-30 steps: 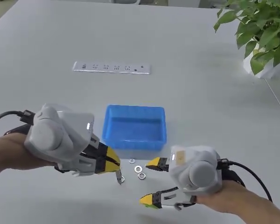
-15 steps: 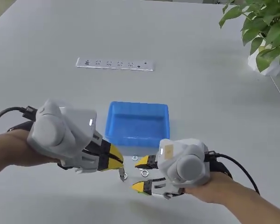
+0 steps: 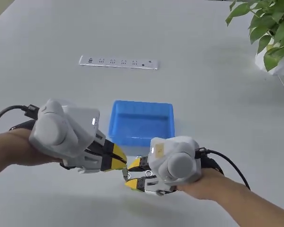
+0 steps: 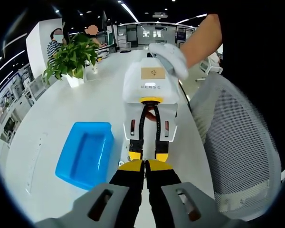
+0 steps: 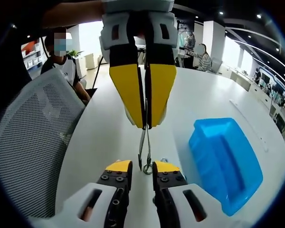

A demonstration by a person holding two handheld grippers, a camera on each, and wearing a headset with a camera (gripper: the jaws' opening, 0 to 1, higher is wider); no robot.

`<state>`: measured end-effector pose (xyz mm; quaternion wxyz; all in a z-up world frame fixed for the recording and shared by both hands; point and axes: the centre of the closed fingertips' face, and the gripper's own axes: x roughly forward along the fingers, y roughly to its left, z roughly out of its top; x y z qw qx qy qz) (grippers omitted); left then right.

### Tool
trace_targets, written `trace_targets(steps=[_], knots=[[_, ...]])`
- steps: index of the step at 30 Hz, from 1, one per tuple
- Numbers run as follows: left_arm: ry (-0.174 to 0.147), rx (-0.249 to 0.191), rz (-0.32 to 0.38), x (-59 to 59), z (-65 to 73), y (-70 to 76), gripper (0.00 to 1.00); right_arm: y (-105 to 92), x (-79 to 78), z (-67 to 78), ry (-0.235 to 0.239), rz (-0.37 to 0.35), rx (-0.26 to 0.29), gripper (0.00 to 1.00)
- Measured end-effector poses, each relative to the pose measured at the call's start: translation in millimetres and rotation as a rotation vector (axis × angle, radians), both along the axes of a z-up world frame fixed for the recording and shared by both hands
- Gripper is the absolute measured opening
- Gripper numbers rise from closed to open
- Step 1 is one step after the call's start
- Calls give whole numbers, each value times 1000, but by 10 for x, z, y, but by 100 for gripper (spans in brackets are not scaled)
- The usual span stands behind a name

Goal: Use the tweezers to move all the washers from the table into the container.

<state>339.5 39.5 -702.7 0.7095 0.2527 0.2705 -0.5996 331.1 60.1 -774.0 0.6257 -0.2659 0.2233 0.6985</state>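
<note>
Nearest, right gripper (image 5: 142, 167): held low over the table (image 3: 203, 94), jaws set narrow with a small gap, one on each side of the tweezers' tips. Nothing is gripped by it.
Tweezers (image 5: 145, 140): pointed down at the table from the left gripper. The two thin arms are seen slightly apart near the tips.
Washer (image 5: 147, 169): seen as a small ring on the table right at the tips, between the right jaws. Whether it is already pinched cannot be told. Another lies just beside it.
Left gripper (image 5: 146, 124): set left of the right gripper, jaws closed tight on the upper part of the tweezers.
Step in hand: judged to be the pinch. The tweezers' arms are best squeezed evenly and gently by the right jaws, so that the ring is not flicked away. The tips should be kept down on the table until the ring's rim is caught.
Lift: best made straight up, with both grippers moved as one. The ring would likely be dropped if the squeeze were slackened.
Container (image 3: 141, 122): blue and open-topped, just beyond the grippers, its floor seen bare in the head view. Only a short carry is needed, and the squeeze should be let go only once the tips are over the floor.
Power strip (image 3: 118, 62): far side of the table, well apart, not involved.
Plant (image 3: 270, 21): far right corner, out of the path.
</note>
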Motion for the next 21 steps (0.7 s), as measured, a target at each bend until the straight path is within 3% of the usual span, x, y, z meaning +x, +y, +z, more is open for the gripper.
trace_targets(steps=[21], knots=[[7,2,-1,-9,-12,14,5,65,9,-58,-14,8,-12,11]])
